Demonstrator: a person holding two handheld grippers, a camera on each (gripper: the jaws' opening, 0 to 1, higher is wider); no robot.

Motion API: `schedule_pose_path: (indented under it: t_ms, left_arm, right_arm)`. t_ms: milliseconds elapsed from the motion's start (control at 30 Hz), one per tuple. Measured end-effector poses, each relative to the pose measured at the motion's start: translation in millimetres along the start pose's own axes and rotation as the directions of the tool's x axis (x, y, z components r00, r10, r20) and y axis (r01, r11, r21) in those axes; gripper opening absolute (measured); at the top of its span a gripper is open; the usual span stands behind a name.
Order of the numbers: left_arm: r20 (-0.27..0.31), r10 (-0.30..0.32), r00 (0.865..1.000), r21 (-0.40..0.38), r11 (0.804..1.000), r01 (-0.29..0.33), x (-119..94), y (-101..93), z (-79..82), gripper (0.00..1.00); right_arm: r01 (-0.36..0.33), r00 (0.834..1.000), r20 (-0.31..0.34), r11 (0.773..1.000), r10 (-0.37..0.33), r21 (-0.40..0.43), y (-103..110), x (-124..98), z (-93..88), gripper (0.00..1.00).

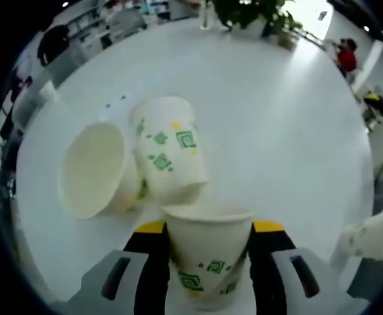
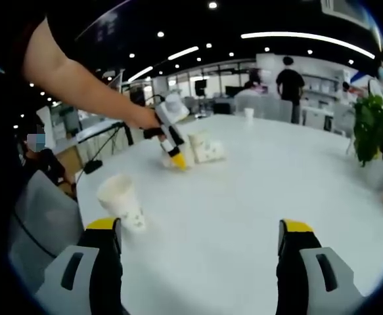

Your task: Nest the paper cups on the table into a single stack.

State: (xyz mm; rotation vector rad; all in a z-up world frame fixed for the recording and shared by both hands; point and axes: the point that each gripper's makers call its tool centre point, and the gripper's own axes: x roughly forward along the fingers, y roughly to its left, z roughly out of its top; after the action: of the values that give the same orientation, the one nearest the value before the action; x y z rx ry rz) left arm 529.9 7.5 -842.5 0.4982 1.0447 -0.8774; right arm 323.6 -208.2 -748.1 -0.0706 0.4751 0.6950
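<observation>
Pinching an upright paper cup (image 1: 207, 262) between left gripper (image 1: 207, 246) jaws, two printed cups (image 1: 168, 151) lying just ahead on the white table (image 1: 276, 131). Spread wide on the right gripper (image 2: 201, 243), with an upside-down cup (image 2: 121, 200) just beyond its left jaw.

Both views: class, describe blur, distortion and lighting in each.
Left gripper view: soft blur on the held paper cup, the table bulging from fisheye distortion. Right gripper view: bright ceiling lights against dark ceiling, cup blurred.
</observation>
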Motion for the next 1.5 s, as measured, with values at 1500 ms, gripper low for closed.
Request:
schedule_pose_path:
  t_ms: [1500]
  left_arm:
    - [0.651, 0.015, 0.759, -0.139, 0.985, 0.099, -121, -11.7, 116.6, 0.43]
  right_arm:
    - [-0.012, 1.000, 0.015, 0.999, 0.012, -0.035, 15, -3, 13.0, 0.98]
